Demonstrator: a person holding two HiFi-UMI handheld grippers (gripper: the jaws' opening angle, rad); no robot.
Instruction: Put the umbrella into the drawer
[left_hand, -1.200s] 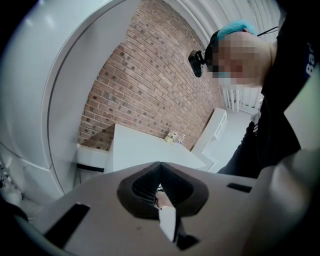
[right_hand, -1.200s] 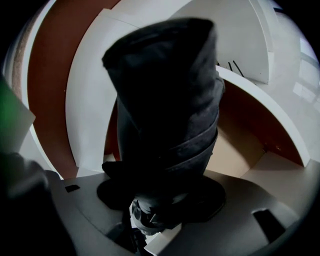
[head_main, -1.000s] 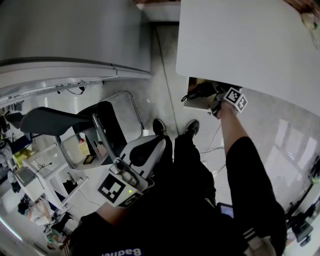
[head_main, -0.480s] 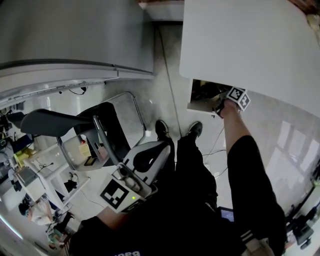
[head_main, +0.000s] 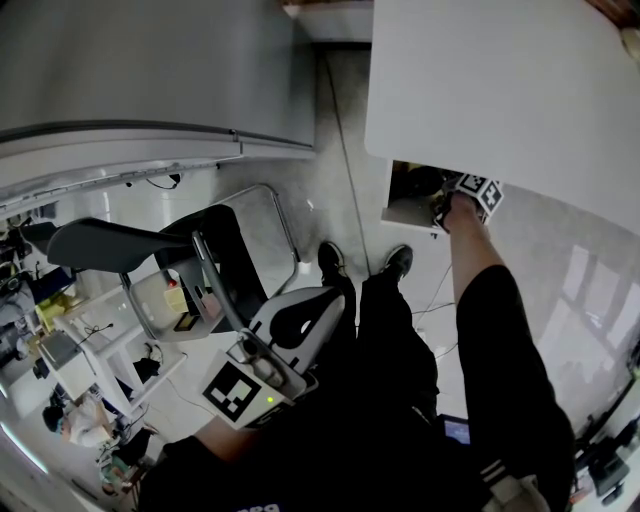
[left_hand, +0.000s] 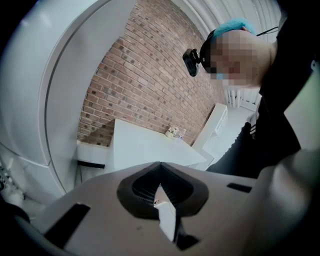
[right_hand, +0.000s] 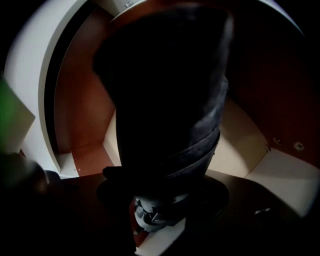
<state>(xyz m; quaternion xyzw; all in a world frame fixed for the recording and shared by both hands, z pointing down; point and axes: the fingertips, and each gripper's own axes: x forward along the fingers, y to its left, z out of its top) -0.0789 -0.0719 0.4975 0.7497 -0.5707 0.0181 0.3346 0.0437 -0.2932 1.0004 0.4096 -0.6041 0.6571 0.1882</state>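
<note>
In the right gripper view a dark folded umbrella (right_hand: 165, 100) fills the middle, its grey end caught between the jaws of my right gripper (right_hand: 160, 200). The jaws are opening while still touching it. The umbrella points down into the open drawer (right_hand: 240, 145), which has reddish-brown walls and a pale floor. In the head view my right gripper (head_main: 450, 205) reaches into that drawer (head_main: 408, 212) under the white table, where the umbrella (head_main: 425, 183) shows as a dark shape. My left gripper (head_main: 300, 315) hangs by my left leg, shut and empty; its jaws (left_hand: 160, 200) meet.
The white table (head_main: 500, 90) overhangs the drawer. A black office chair (head_main: 110, 245) and a wire-framed cart (head_main: 250, 230) stand at the left. My shoes (head_main: 335, 262) are on the pale floor. A brick wall (left_hand: 140, 85) rises behind another white table (left_hand: 145, 147).
My right gripper has sunk with the umbrella further down into the drawer. The left gripper has hardly moved.
</note>
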